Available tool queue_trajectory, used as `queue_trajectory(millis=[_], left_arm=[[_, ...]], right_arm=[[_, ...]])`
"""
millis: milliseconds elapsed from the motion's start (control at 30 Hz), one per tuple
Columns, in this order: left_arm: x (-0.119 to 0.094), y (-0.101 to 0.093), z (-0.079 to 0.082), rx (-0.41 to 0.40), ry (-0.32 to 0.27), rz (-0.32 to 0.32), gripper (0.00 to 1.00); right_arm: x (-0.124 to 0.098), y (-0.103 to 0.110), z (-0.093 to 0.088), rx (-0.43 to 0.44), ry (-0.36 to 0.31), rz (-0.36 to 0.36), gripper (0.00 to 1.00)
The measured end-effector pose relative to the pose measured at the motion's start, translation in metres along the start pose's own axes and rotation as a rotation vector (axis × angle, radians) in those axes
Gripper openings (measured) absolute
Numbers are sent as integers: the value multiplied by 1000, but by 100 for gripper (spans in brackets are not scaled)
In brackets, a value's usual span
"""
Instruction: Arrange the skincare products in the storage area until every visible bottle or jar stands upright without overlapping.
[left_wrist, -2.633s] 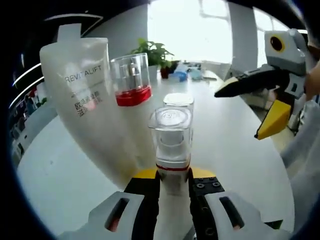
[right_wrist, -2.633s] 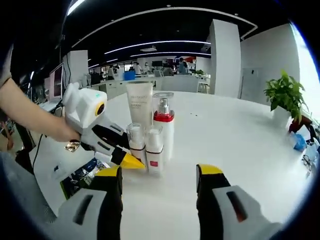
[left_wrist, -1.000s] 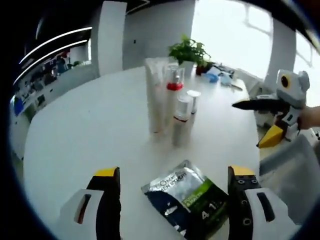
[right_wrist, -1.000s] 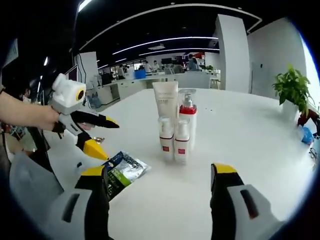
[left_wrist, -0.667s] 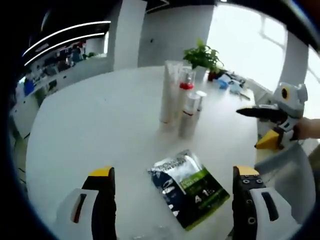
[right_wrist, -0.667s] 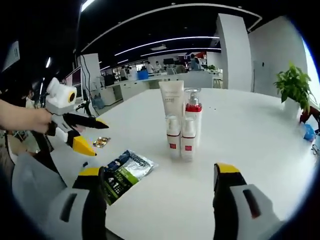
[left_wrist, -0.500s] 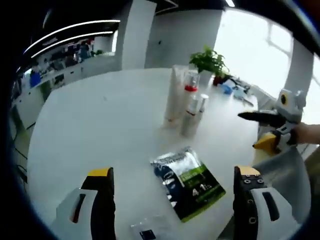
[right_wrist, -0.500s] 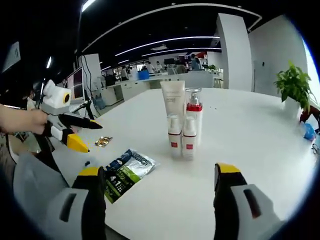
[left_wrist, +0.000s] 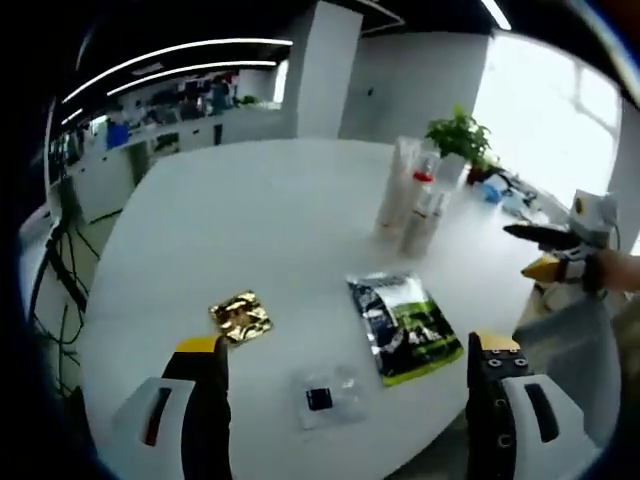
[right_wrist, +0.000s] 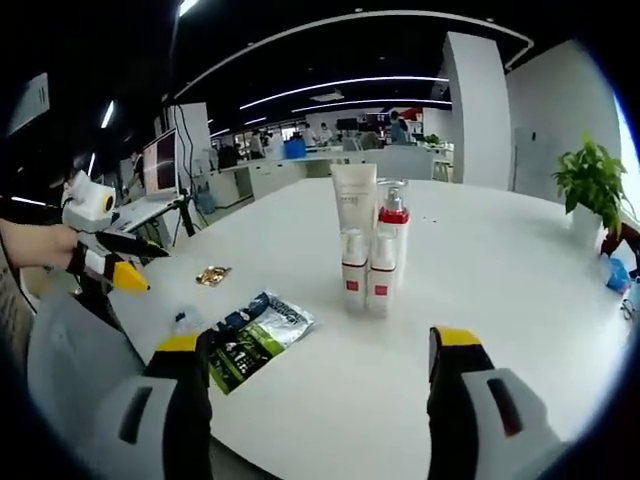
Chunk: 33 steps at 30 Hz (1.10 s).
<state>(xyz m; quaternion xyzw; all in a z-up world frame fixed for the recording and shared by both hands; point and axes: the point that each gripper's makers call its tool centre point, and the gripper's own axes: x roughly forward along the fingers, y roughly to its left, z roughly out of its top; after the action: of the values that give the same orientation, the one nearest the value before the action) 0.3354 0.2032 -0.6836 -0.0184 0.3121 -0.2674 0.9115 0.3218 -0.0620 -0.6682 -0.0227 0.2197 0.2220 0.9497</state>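
Both tools, the left tool (left_wrist: 345, 375) and the right tool (right_wrist: 318, 375), hang apart and empty, because the four skincare products (right_wrist: 368, 245) already stand upright, close together, at 12 o'clock on the tabletop (right_wrist: 500, 270).

Four upright skincare products (right_wrist: 368, 250) clustered beyond open right tongs (right_wrist: 320, 352).

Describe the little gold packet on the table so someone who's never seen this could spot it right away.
On the big white round table, look away from the upright cluster of skincare bottles toward the flat items near the table's edge. The gold packet lies apart from the dark green-and-black sachet and the small clear packet. It is the only shiny, crinkled gold foil piece there.
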Motion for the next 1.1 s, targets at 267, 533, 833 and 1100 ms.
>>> queue_trajectory(millis=[267,533,833,1100], left_arm=[[-19,5,-11,-41,-13,48,96],[-25,2,-23,-50,5,63,96],[-22,-5,-27,-46,21,61,96],[-17,-17,-32,-31,53,47,97]], right_arm=[[-10,-1,-5,-3,5,1,89],[-19,-5,-16,11,9,-30,86],[-14,6,17,23,-70,-11,86],[-8,14,10,-11,-52,13,85]])
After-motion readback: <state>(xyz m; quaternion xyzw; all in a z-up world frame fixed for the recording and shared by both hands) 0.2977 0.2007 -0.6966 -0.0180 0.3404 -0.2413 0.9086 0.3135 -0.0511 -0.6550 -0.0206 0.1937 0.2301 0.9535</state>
